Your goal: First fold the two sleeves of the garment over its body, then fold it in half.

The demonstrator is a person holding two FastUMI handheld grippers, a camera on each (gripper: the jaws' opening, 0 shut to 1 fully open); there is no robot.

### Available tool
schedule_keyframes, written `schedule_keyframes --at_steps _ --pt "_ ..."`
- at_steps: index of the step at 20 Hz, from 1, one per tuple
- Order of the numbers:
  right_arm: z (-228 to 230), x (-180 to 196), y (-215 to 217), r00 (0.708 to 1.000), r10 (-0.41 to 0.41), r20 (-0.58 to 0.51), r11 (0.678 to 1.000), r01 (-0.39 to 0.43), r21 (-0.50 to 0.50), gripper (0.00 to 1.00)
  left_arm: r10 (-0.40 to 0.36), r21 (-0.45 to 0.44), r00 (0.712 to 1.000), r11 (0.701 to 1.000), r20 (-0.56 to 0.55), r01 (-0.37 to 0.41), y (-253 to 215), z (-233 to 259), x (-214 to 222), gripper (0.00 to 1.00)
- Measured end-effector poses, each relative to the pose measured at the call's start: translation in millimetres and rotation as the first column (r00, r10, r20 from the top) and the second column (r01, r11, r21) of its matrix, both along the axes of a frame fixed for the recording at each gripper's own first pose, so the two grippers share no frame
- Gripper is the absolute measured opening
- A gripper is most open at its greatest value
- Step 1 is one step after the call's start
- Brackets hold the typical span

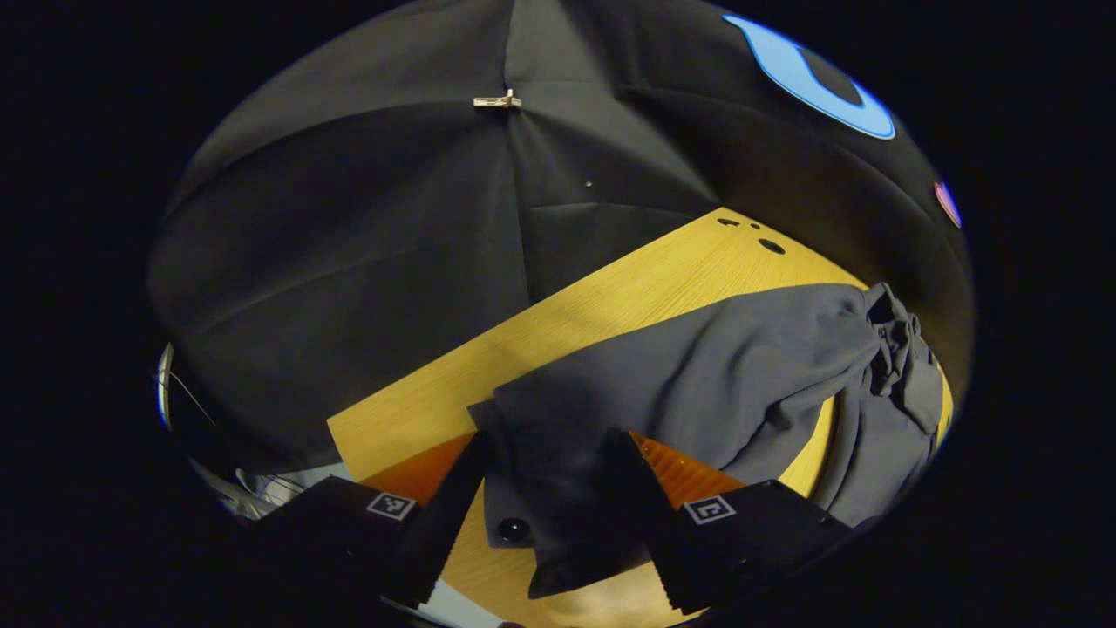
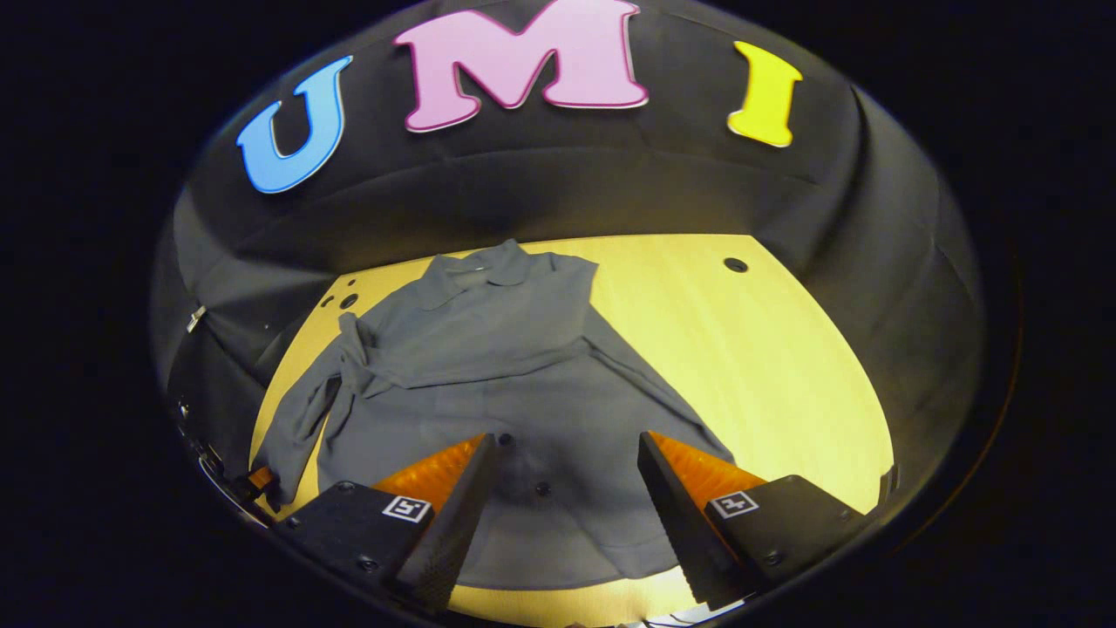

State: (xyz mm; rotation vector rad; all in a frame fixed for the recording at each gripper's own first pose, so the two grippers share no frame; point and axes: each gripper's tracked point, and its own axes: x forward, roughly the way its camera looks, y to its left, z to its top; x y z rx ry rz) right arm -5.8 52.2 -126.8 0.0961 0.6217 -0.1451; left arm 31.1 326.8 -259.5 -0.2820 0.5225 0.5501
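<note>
Grey cloth runs between the fingers of both claws, and neither has closed on it. The left claw [image 1: 558, 515] stands spread over a cuff or hem end with a small dark button on it; the right claw [image 2: 567, 515] stands spread just as wide above the lower front of the garment [image 2: 488, 366], and whether its tips touch the cloth I cannot tell.

The garment is a collared, buttoned shirt, lying front-up on the pale wooden surface [image 2: 767, 349], collar toward the far wall. It looks thin and limp (light, I would judge, and apt to sag and drag where unsupported). One sleeve [image 2: 301, 419] lies rumpled and twisted along the shirt's side near the surface's edge; the other looks already laid across the chest. Best holds, to my eye, are the cuff and the shoulder seam, pinching a single layer so the body stays put.

Little stands in the way: a few round holes [image 2: 735, 264] in the surface, well apart from the shirt, and the black cloth wall [image 1: 366, 262] close behind.
</note>
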Motion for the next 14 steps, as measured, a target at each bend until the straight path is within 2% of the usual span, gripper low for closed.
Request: schedule_keyframes --at_steps 1,2,5,8,9,11,14 --pt "1.4 -7.0 -8.2 1.0 -0.02 0.001 1.0 0.02 0.001 0.99 -0.007 0.008 1.0 1.0 0.004 0.007 -1.1 0.2 3.3 0.94" --pt "2.1 -11.5 -15.0 0.999 -0.041 0.002 0.999 0.04 0.005 0.99 -0.01 0.006 1.0 1.0 0.003 0.01 -5.0 1.7 4.0 0.83" --pt "-1.8 -33.1 -32.0 0.996 -0.094 -0.006 0.995 0.094 0.031 0.99 -0.02 0.003 1.0 1.0 0.011 0.02 -8.1 1.2 8.9 0.66" --pt "-9.4 -49.4 -43.9 0.992 -0.128 -0.017 0.991 0.129 0.046 0.99 -0.032 0.002 0.999 0.999 0.036 0.032 -11.3 3.7 14.2 0.23" --pt "-9.9 -53.9 -48.2 0.991 -0.134 -0.016 0.99 0.134 0.045 0.99 -0.042 -0.001 0.998 0.999 0.037 0.042 -11.5 5.1 15.3 0.13" --pt "-10.2 -61.4 -55.3 0.991 -0.135 -0.014 0.99 0.136 0.036 0.99 -0.058 -0.029 0.997 0.998 0.045 0.059 -13.2 9.0 16.2 0.06" --pt "-14.5 -60.5 -61.8 0.991 -0.132 -0.019 0.99 0.132 0.038 0.99 -0.05 0.004 0.996 0.999 0.074 0.05 -5.1 33.7 17.0 0.06"
